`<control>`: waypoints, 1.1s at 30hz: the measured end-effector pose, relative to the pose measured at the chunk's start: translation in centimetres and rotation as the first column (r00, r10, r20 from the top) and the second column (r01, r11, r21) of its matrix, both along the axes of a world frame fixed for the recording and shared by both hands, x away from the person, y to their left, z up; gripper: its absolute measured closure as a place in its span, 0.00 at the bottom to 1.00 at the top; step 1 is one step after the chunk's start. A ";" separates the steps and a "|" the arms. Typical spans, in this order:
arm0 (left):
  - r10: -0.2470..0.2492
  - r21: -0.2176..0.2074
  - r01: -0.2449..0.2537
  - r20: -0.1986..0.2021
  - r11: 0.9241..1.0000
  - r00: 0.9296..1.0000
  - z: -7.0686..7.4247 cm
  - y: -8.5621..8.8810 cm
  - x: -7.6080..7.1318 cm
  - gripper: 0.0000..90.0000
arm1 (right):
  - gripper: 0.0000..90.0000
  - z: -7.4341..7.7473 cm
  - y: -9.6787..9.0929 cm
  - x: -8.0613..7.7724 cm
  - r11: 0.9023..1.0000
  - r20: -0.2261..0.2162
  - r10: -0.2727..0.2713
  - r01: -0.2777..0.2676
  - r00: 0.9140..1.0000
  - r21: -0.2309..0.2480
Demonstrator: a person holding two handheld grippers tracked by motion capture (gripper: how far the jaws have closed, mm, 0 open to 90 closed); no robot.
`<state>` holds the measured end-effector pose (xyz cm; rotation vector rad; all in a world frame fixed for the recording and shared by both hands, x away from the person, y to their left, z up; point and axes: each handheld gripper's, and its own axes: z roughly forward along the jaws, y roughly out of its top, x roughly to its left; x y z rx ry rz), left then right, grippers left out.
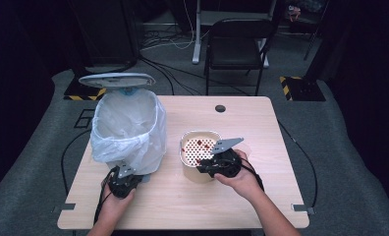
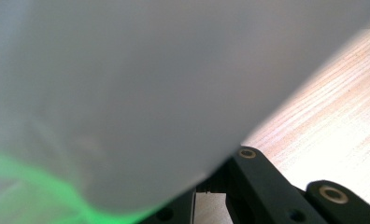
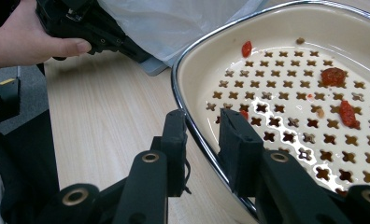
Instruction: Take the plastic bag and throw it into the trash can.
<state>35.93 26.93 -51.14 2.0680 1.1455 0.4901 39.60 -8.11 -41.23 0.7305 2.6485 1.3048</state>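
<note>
a black folding chair (image 1: pixel 236 46) stands on the grey floor beyond the far edge of the light wooden table (image 1: pixel 261 196). cables (image 1: pixel 165 42) trail across the floor near it. yellow-and-black striped blocks (image 1: pixel 300 88) sit by both far corners.

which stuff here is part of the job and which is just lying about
In use:
- strainer basket with red food scraps, its rim between the right hand-held gripper jaws
- lined trash bin, lid up, with the left hand-held gripper at its base

Lying about:
- folding chair behind the table
- cables on the floor
</note>
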 end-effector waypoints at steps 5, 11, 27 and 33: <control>0.000 0.000 0.000 0.000 1.000 1.000 0.0 0.0 0.0 1.00 | 0.76 -0.2 0.1 0.0 1.000 0.023 0.014 -0.013 1.000 -0.023; 0.000 -0.001 0.000 -0.001 1.000 1.000 0.0 0.0 0.0 1.00 | 0.78 -0.2 0.1 0.0 1.000 0.013 0.015 -0.015 1.000 -0.014; 0.001 -0.002 -0.001 0.000 1.000 1.000 0.0 0.0 0.0 1.00 | 0.87 -0.3 0.5 -2.0 1.000 -0.043 0.023 -0.023 0.999 -0.008; 0.002 0.000 -0.002 0.002 1.000 1.000 0.0 0.0 0.0 1.00 | 0.87 -0.5 0.0 -3.1 1.000 -0.066 -0.007 0.008 0.998 0.022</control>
